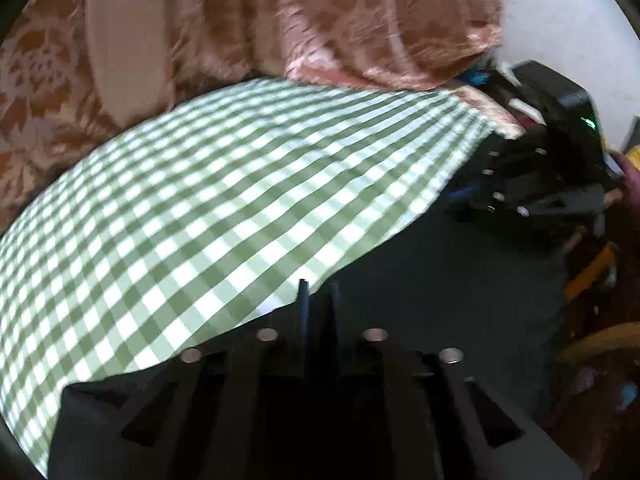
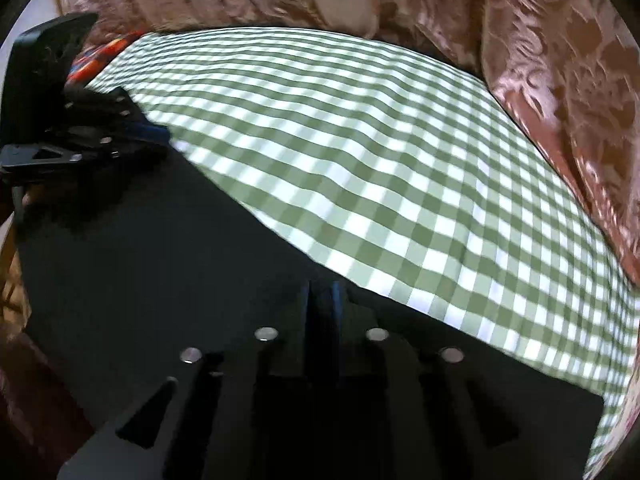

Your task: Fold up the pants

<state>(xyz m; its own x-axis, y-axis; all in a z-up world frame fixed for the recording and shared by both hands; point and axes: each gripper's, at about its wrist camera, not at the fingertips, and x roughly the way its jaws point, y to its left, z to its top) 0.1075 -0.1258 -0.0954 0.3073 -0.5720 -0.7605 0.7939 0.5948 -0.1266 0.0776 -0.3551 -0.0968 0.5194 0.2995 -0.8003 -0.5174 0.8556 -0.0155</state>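
Observation:
The pants (image 1: 460, 264) are dark, almost black, and stretch as a taut sheet between the two grippers over a green-and-white checked cloth (image 1: 224, 200). My left gripper (image 1: 316, 292) is shut on the pants' edge. The right gripper (image 1: 472, 196) shows at the right of the left wrist view, also gripping the edge. In the right wrist view the pants (image 2: 160, 260) fill the lower left. My right gripper (image 2: 324, 292) is shut on their edge, and the left gripper (image 2: 156, 140) holds the far corner at upper left.
The checked cloth (image 2: 380, 160) covers a flat surface. Brown floral fabric (image 1: 340, 20) rises behind it and along the right side (image 2: 568, 80). A white wall (image 1: 560, 20) is at upper right. Yellow and dark objects (image 1: 592, 272) lie at the right edge.

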